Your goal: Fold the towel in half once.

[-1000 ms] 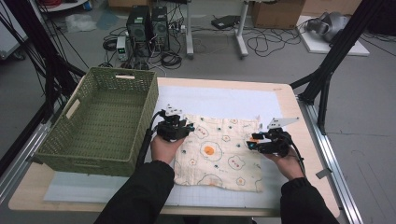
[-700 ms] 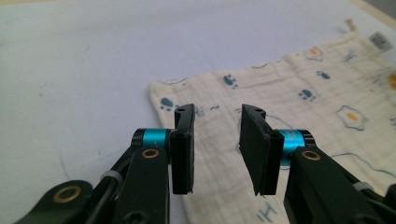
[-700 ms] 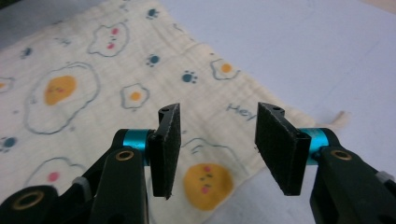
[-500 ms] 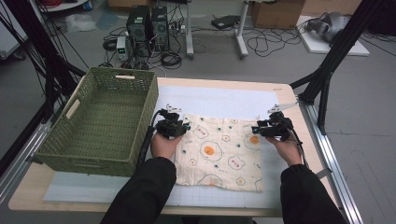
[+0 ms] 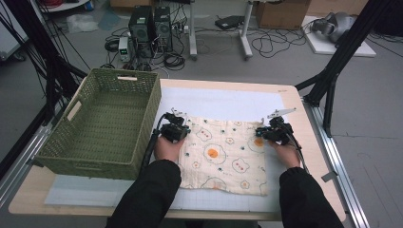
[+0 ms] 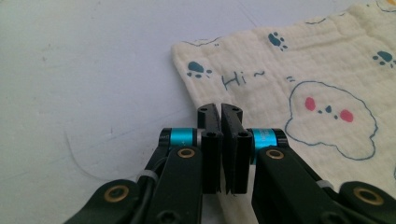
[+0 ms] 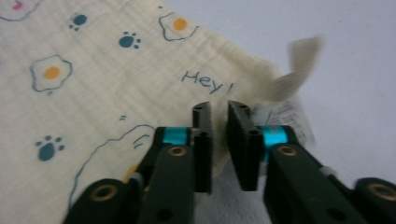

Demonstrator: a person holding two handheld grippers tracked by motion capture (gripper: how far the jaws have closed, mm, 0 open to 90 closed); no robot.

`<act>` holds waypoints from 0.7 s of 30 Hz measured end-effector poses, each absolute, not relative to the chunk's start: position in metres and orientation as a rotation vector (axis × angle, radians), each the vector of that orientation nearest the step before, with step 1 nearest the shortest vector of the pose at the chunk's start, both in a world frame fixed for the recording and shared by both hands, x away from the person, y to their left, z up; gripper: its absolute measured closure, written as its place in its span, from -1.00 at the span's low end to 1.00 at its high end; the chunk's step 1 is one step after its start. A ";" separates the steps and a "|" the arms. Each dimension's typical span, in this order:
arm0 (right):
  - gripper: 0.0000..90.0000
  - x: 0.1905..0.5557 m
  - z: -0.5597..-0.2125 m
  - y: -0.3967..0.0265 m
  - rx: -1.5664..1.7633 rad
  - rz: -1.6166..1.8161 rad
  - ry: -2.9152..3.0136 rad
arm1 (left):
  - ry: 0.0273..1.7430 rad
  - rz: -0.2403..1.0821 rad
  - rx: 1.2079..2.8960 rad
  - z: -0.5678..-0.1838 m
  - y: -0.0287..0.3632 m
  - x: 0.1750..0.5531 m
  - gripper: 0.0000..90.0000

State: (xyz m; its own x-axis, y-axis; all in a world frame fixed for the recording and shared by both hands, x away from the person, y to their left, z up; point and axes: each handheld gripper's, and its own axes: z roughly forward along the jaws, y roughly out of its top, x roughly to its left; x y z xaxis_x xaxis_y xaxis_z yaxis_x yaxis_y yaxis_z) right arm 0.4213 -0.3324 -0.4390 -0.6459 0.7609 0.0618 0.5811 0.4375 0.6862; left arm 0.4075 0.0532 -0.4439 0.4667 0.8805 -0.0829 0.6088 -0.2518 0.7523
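A cream cloth [image 5: 223, 154] printed with fried eggs and paw prints lies spread on the white mat. My left gripper [image 5: 179, 122] is at its far left corner; its jaws have just been closing and are now shut on the cloth's [image 6: 303, 70] edge, left gripper [image 6: 220, 109] low over the mat. My right gripper [image 5: 263, 129] is at the far right corner. Its jaws have also just been closing, and the right gripper [image 7: 218, 109] now pinches bunched cloth [image 7: 93, 70] beside the "Hey!" print. A label tab [image 7: 299, 60] sticks up there.
A green woven basket [image 5: 154, 109], with nothing in it, stands just left of the left hand. The white mat [image 5: 223, 99] covers the wooden table, whose right edge [image 5: 309, 137] is near the right hand. Black frame legs and cables stand beyond the table.
Both grippers' jaws have closed at the cloth's far corners. The right hand moved away from me along the cloth's right edge to its far corner. The left hand sank slightly.
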 end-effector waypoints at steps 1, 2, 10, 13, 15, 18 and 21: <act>0.91 0.422 -0.439 -0.334 1.174 1.027 2.441 | 1.241 0.455 1.967 -0.444 0.054 0.408 0.94; 0.93 0.422 -0.439 -0.335 1.177 1.043 2.448 | 1.240 0.449 1.966 -0.444 0.055 0.408 0.94; 0.95 0.413 -0.427 -0.343 1.159 1.179 2.455 | 1.192 0.450 1.888 -0.428 0.063 0.394 0.95; 0.95 0.405 -0.421 -0.347 1.147 1.259 2.456 | 1.179 0.441 1.841 -0.424 0.068 0.385 0.95; 0.95 0.400 -0.416 -0.349 1.121 1.285 2.466 | 1.154 0.440 1.851 -0.421 0.069 0.379 0.95; 0.95 0.391 -0.407 -0.351 1.088 1.344 2.480 | 1.125 0.441 1.832 -0.418 0.070 0.368 0.95; 0.95 0.378 -0.404 -0.352 1.043 1.411 2.489 | 1.108 0.433 1.823 -0.418 0.071 0.356 0.95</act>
